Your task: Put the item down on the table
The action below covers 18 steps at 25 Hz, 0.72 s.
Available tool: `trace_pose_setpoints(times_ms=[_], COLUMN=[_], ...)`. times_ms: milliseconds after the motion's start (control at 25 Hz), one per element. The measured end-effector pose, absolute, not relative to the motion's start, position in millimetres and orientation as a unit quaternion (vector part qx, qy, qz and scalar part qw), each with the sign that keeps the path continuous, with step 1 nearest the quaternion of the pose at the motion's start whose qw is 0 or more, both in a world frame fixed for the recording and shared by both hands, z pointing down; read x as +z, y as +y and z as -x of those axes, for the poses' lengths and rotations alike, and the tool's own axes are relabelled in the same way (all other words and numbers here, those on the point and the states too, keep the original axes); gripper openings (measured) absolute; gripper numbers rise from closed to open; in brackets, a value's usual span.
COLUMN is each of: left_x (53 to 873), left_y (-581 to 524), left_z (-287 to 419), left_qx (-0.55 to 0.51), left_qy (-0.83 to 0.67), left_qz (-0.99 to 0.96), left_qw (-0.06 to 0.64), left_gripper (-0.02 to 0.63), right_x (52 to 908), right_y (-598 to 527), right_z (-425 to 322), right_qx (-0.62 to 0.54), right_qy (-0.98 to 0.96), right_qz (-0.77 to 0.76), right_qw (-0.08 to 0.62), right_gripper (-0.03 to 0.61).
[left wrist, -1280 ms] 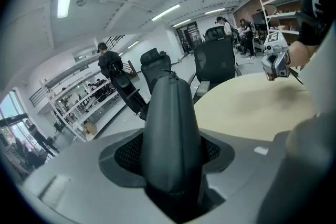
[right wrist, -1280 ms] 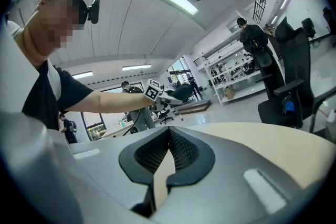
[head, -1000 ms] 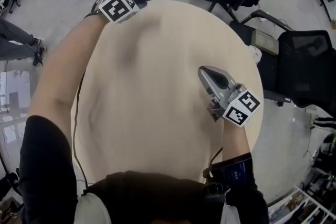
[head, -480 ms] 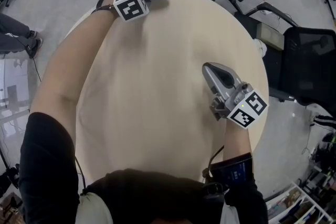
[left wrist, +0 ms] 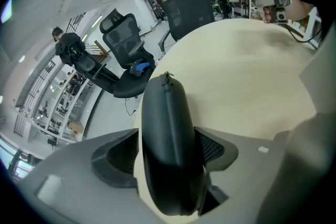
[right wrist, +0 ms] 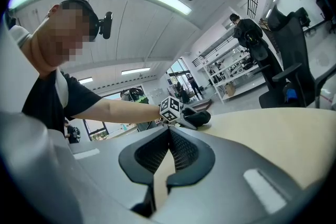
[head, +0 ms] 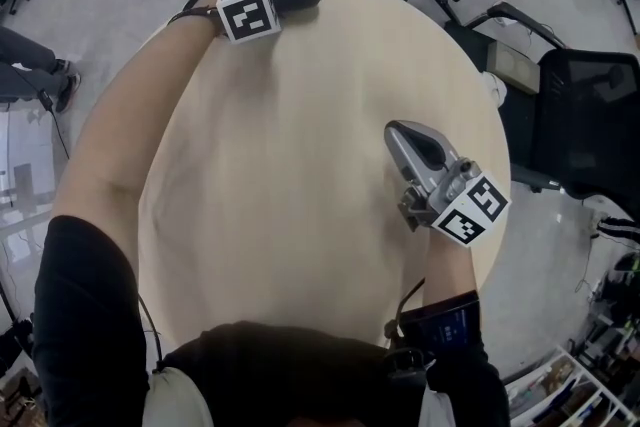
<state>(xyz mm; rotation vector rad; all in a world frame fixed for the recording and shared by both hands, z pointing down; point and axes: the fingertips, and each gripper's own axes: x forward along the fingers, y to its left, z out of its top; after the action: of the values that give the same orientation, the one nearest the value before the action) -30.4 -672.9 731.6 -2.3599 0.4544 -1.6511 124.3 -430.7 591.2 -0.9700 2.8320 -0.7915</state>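
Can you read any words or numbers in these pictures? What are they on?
No words, letters or numbers can be read anywhere.
Left marker cube: black-and-white squares, not writing.
Right marker cube: the same kind of pattern.
Shelves far behind: too small to read.

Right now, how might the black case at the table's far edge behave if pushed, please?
The black case looks smooth and rounded, so it would probably slide or rock sideways easily. Its even, seamed shell suggests it is stiff. Near the edge of the table, it could go over if pushed outward.
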Motion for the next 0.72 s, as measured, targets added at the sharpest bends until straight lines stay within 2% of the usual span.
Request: trace_pose_setpoints(times_ms=[160,480,720], left_x=[729,707,650], left_y=[-657,-630,-605], left_z=[20,23,24], left_qx=[-0.564,-0.537,-0.431], left_qy=[0.117,0.118,0.144], left_qz=[0.812,0.833,0.891], left_qw=[0.094,0.064,-0.001], left_gripper=[0.442,0.459,0.457], right_x=[586,567,553], right_y=[-429,-417,-401], right_z=[-125,-125,-129], right_qx=[-0.253,-0.251,-0.251], right_qy=[0.915,0.913,0.907], right_qz=[0.314,0.321,0.337], right_qw=[0.024,0.023,0.015], right_gripper=[0.014,0.014,0.015])
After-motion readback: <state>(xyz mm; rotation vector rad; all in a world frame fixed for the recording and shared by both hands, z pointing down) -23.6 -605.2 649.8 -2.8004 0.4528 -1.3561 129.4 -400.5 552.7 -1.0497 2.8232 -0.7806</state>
